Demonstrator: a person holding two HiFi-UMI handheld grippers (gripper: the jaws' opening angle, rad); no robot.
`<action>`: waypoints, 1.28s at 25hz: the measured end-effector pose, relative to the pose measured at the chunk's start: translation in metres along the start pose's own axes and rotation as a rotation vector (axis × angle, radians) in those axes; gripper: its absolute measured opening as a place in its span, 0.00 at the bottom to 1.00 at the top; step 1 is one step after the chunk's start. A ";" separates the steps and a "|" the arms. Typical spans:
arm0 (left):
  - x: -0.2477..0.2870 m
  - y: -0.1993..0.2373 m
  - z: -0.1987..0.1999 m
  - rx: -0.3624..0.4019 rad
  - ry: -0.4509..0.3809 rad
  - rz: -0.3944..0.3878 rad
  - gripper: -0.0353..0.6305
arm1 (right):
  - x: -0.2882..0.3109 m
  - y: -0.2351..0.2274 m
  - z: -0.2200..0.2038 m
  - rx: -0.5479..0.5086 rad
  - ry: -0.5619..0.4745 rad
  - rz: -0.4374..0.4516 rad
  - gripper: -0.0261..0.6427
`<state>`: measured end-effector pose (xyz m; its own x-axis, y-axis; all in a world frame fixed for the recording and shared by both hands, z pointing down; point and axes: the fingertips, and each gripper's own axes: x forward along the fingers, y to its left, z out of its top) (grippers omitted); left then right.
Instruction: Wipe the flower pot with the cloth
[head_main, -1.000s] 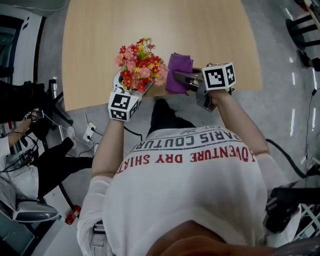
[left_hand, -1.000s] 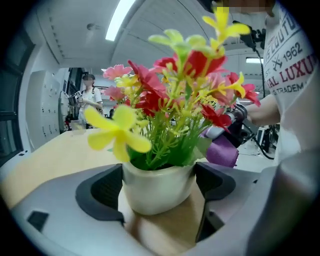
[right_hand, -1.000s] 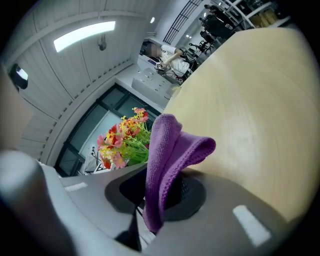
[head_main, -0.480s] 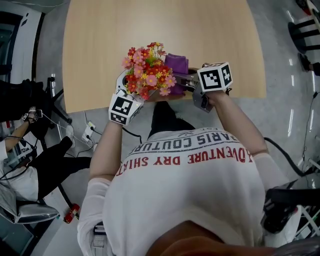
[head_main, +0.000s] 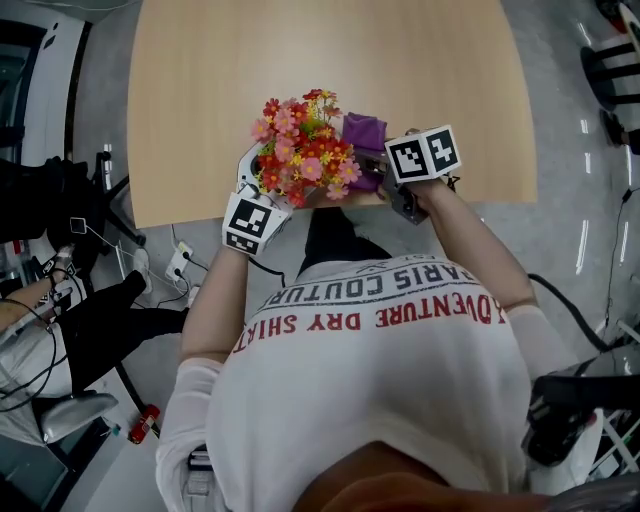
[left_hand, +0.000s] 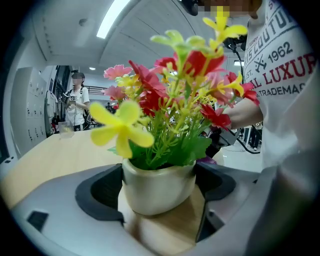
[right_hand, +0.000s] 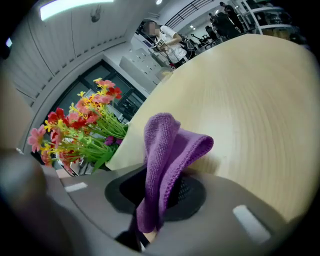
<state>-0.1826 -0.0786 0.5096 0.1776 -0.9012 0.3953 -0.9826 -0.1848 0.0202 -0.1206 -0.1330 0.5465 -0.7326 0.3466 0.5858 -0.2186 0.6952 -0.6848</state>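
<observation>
Head view: your cloth lies just right of flower pot.
Left gripper: clamps flower pot.
Right gripper: pinches cloth.

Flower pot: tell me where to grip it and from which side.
Grip the flower pot by its round cream wall below the rim, from the side, as the left gripper does. The flowers spreading over the top block any approach from above.

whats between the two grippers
In the head view, the pot's flowers, then the purple cloth pinched by the right gripper.
</observation>
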 end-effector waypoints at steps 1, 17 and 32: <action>0.000 0.000 0.001 0.001 -0.001 -0.002 0.74 | 0.001 -0.002 -0.001 -0.005 0.011 -0.018 0.13; -0.010 -0.004 -0.001 -0.130 -0.050 0.214 0.76 | -0.039 -0.005 -0.014 0.026 -0.075 0.005 0.13; 0.004 -0.003 -0.014 -0.268 -0.049 0.648 0.84 | -0.075 -0.007 -0.042 0.046 -0.137 -0.004 0.13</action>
<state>-0.1803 -0.0758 0.5243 -0.4525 -0.8149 0.3622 -0.8697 0.4930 0.0226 -0.0365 -0.1373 0.5253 -0.8124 0.2522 0.5257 -0.2484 0.6660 -0.7034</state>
